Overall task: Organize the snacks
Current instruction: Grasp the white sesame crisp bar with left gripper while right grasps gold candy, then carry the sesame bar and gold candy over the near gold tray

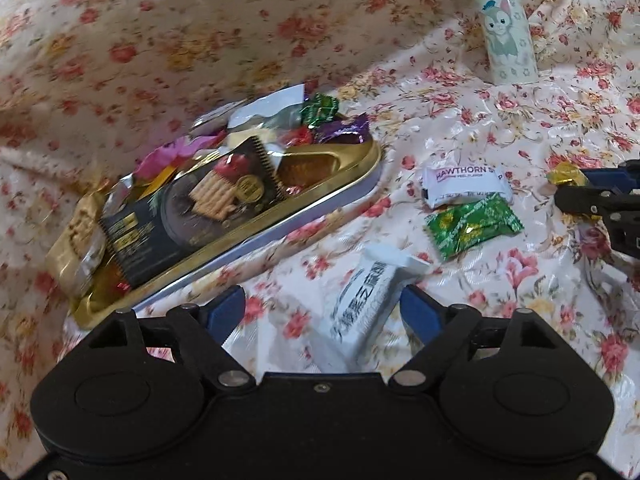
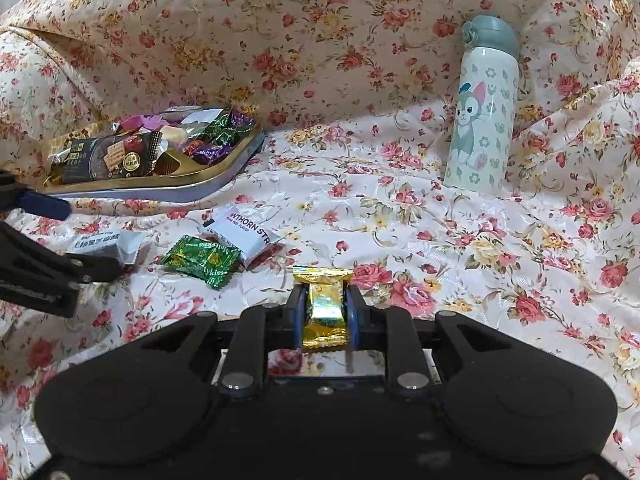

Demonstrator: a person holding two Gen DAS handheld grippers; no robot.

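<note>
Surface: glossy floral cloth (image 2: 400, 216), cream with red and yellow roses, creased and rising behind as a backdrop. Item: gold tray (image 2: 224, 174) at ten o'clock in the right wrist view, heaped with wrapped sweets and a dark biscuit packet (image 2: 112, 156). Item: gold foil candy (image 2: 324, 316), crinkled, reflective, ends flared; pinched between the pads of the right gripper (image 2: 325, 316), jaws pressed close on it. Item: white sachet (image 1: 360, 296) with black lettering, flat and limp, lying between the spread jaws of the left gripper (image 1: 322, 308), apparently not gripped. Loose stock near the tray: white hawthorn strip packet (image 1: 466, 184); green foil candy (image 1: 472, 226) just beside it. Bystander: cartoon-cat bottle (image 2: 482, 120), upright at one o'clock. Handling note: carry the gold candy toward ten o'clock, clear the tray rim, release low over a bare corner; foil is slippery, so hold firm until over the tray. Left jaws should centre on the sachet's middle before closing.
</note>
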